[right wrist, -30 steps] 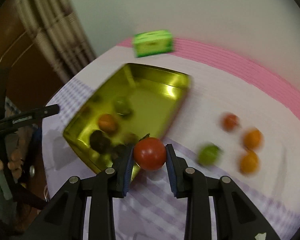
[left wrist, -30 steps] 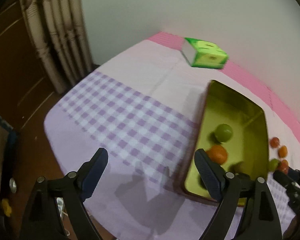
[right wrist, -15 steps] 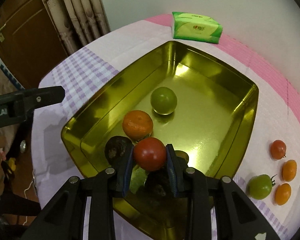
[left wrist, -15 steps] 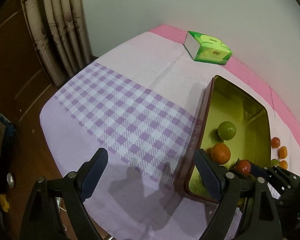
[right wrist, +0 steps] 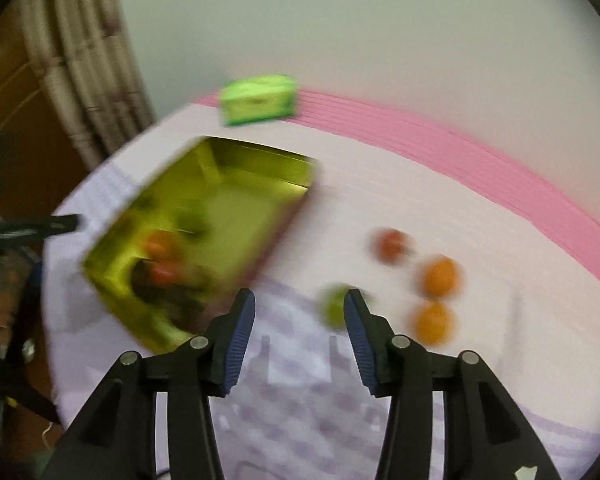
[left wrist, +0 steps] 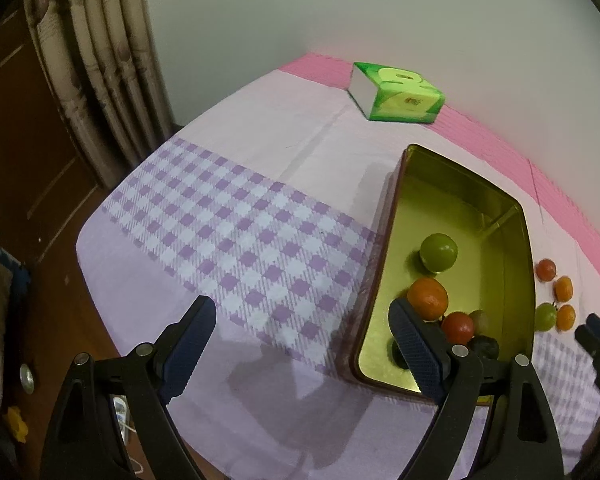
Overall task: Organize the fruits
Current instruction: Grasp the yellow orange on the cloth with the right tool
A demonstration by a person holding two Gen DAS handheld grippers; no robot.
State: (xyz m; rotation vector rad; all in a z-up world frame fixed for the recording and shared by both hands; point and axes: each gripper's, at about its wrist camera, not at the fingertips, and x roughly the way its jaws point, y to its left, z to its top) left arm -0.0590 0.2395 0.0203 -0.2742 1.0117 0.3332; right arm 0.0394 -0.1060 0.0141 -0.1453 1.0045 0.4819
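Observation:
A gold tin tray [left wrist: 512, 216] holds a green fruit [left wrist: 438, 252], an orange [left wrist: 428, 298], a red tomato [left wrist: 458, 326] and dark fruits [left wrist: 485, 346]. My left gripper [left wrist: 300, 346] is open and empty over the checked cloth left of the tray. My right gripper [right wrist: 298, 332] is open and empty, above the cloth right of the tray [right wrist: 220, 184]. The right wrist view is blurred. Just beyond its right finger lie a green tomato [right wrist: 334, 308], a red tomato [right wrist: 390, 244] and two oranges [right wrist: 440, 278] [right wrist: 434, 320].
A green tissue box [left wrist: 396, 92] stands at the back by the wall. The table has a lilac checked cloth [left wrist: 236, 232] and a pink band [right wrist: 460, 148] at the rear. A curtain [left wrist: 100, 60] and wooden door are to the left, beyond the table edge.
My right gripper let go of the red tomato, which now lies in the tray. It opened and swung right toward the loose fruits. The left gripper stayed open and still.

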